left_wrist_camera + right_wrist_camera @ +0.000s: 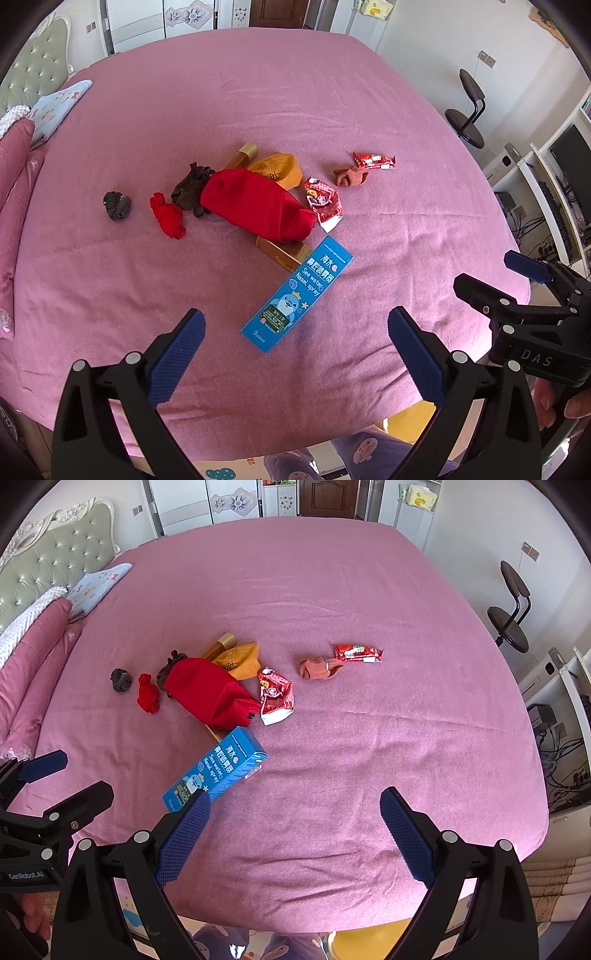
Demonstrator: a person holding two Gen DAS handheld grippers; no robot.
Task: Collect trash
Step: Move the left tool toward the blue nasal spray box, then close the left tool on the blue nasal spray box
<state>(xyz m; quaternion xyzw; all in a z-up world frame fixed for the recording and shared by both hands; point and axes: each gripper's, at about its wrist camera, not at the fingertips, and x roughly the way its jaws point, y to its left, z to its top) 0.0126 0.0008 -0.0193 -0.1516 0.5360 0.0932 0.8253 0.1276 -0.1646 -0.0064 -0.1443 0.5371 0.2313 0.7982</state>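
On the pink bed lie a blue nasal spray box, a torn red wrapper and a red snack packet. A gold box lies partly under a red cloth. My left gripper is open, just short of the blue box. My right gripper is open and empty over bare sheet, right of the blue box. The right gripper also shows in the left wrist view, open.
Socks and cloths lie around: a red sock, dark socks, an orange cloth, a pinkish sock, a gold bottle. Pillows sit at the left. A chair and desk stand right of the bed.
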